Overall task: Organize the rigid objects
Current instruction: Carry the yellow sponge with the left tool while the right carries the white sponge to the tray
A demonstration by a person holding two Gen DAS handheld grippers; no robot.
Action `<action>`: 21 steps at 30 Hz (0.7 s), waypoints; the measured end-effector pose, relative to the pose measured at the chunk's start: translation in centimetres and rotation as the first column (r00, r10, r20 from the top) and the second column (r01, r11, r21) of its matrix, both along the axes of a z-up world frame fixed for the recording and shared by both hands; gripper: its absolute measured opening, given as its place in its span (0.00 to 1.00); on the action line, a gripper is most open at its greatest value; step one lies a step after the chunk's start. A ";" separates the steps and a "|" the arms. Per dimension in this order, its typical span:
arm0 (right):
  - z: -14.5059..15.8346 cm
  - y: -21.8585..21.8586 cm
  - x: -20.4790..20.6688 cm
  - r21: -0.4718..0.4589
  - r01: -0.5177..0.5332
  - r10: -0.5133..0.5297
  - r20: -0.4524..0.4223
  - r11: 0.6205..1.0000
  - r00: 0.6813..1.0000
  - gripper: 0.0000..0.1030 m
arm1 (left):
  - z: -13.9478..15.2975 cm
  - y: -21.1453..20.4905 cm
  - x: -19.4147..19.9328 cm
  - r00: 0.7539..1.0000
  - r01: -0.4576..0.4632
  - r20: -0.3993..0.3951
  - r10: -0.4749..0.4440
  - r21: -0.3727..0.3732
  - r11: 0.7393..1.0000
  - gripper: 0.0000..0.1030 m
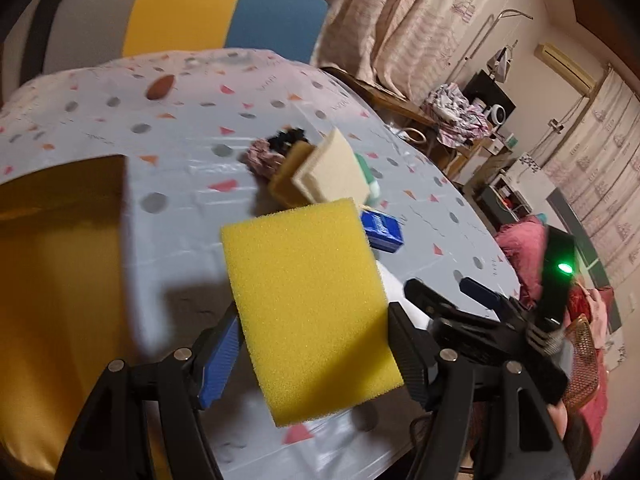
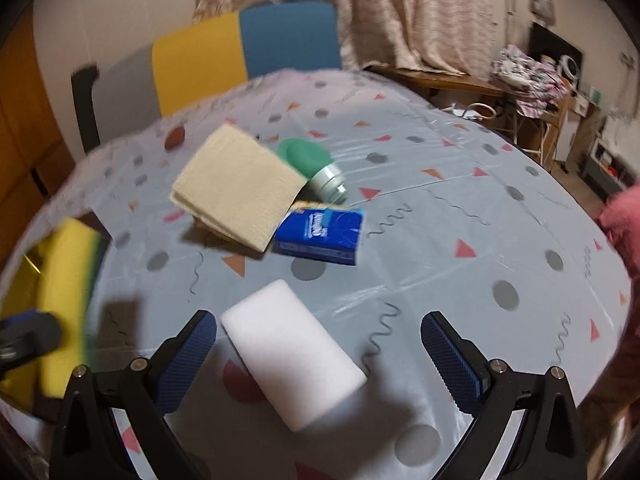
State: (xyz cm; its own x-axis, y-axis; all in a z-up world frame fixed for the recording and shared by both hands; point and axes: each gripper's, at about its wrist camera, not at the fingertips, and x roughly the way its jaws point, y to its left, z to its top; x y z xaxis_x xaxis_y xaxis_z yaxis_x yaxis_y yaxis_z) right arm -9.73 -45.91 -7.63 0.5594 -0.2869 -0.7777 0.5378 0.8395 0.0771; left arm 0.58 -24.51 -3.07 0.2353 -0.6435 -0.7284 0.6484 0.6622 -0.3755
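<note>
The counter (image 2: 460, 200), under a pale cloth of dots and triangles, curves away to a far edge at a grey, yellow and blue chair (image 2: 224, 52); its right half lies bare out to the rim, while the things crowd the middle and left. The left gripper (image 1: 316, 344) is clamped on a yellow sponge (image 1: 308, 304), held up off the cloth with its flat face to the camera; from the right wrist that sponge is a blurred yellow slab at the left edge, a green backing just visible. The right gripper (image 2: 320, 344) stands wide apart over a white block (image 2: 292, 360) on the counter, which lies nearer the left finger, contact unclear. Behind it a cream sponge (image 2: 236, 188) rests tilted, beside a blue tissue packet (image 2: 320, 236) and a tipped green container (image 2: 316, 168), partly hidden
</note>
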 end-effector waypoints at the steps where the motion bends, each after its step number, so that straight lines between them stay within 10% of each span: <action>1: -0.3 0.2 0.7 -0.006 -0.012 0.012 -0.033 1.000 0.999 1.00 | 0.3 0.7 0.1 1.000 -0.011 0.010 0.011 0.000 1.000 0.69; 11: -3.4 1.3 1.8 0.008 -0.090 0.090 -0.140 0.996 0.986 0.99 | 1.3 6.0 1.6 0.994 -0.102 0.039 0.102 -0.006 0.995 0.69; 14: -4.1 1.5 2.3 0.022 -0.098 0.100 -0.159 0.995 0.982 0.74 | 1.2 7.5 2.0 0.992 -0.123 0.042 0.123 0.000 0.992 0.69; 21: -3.8 2.0 2.4 0.079 -0.081 0.091 -0.134 0.994 0.987 0.71 | 1.0 11.7 4.0 0.979 -0.200 0.041 0.199 0.017 0.980 0.69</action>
